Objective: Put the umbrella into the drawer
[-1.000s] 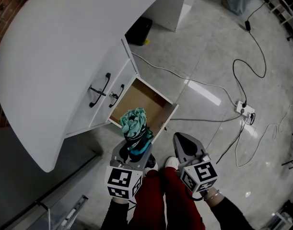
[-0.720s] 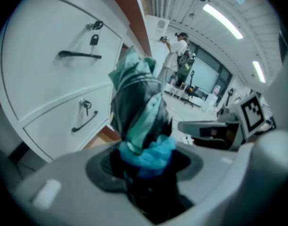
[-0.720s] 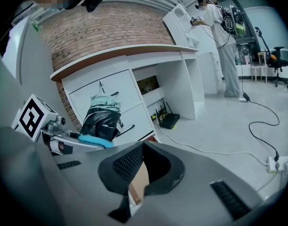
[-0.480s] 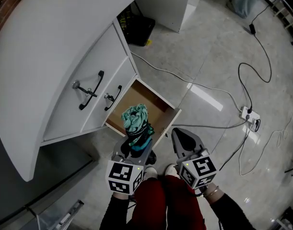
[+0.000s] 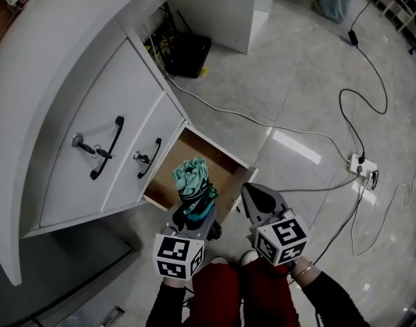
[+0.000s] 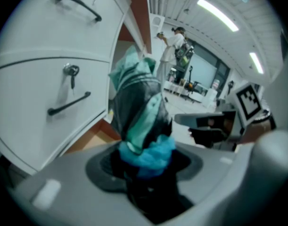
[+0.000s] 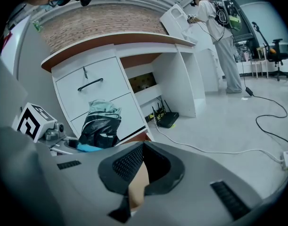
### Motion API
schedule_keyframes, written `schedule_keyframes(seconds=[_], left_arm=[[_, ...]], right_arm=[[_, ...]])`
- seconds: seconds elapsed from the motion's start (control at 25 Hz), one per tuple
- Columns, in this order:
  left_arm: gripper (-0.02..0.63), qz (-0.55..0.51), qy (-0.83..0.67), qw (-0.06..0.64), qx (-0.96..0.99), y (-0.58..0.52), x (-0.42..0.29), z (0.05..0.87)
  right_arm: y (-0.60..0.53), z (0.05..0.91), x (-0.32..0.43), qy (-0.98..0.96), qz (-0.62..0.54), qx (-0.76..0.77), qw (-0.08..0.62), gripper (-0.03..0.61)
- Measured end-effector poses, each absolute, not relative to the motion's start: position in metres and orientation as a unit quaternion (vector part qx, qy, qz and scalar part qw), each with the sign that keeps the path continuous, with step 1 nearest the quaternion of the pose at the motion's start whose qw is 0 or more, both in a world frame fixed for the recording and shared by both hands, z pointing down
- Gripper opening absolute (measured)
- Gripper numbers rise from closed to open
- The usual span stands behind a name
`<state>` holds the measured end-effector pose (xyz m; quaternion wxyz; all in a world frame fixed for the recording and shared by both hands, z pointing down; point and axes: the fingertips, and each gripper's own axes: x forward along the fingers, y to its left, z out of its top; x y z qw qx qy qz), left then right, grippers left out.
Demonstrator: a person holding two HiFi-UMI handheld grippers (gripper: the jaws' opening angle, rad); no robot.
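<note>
A folded teal and black umbrella [image 5: 193, 181] stands upright in my left gripper [image 5: 194, 213], which is shut on its lower end. It hangs over the front part of the open bottom drawer [image 5: 186, 152], whose wooden inside is bare. In the left gripper view the umbrella [image 6: 139, 109] fills the middle, above the left gripper's jaws [image 6: 144, 161], with the drawer [image 6: 87, 142] below left. My right gripper [image 5: 252, 196] is beside it on the right, over the drawer's front corner, shut and holding nothing. The right gripper view shows the umbrella [image 7: 100, 124] to the left of the right gripper's jaws [image 7: 141, 171].
Two closed drawers with black handles [image 5: 107, 148] and a key [image 5: 82, 144] sit above the open one. A black router [image 5: 188, 52] lies under the desk. Cables [image 5: 296, 131] and a power strip [image 5: 364, 163] cross the floor at right. Red trousers [image 5: 228, 295] are below.
Both grippers have sunk toward the open drawer, the left one still holding the umbrella. The desk's drawer fronts now show more fully and closer.
</note>
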<state>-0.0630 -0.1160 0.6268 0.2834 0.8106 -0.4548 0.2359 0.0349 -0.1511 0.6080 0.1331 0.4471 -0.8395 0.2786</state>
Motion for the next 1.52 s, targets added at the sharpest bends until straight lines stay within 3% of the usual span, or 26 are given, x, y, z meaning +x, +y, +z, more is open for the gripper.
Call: schedule_keyframes(seconds=[0.96, 1.52], left_arm=[[0.232, 0.237, -0.466, 0.251, 0.815, -0.168, -0.073, 0.729], [0.233, 0.238, -0.494, 0.282, 0.787, -0.177, -0.095, 0.78]], right_arm=[[-0.205, 0.663, -0.014, -0.877, 0.231, 0.407, 0.104, 0.002], [-0.2, 0.706, -0.037, -0.881, 0.227, 0.395, 0.128, 0.002]])
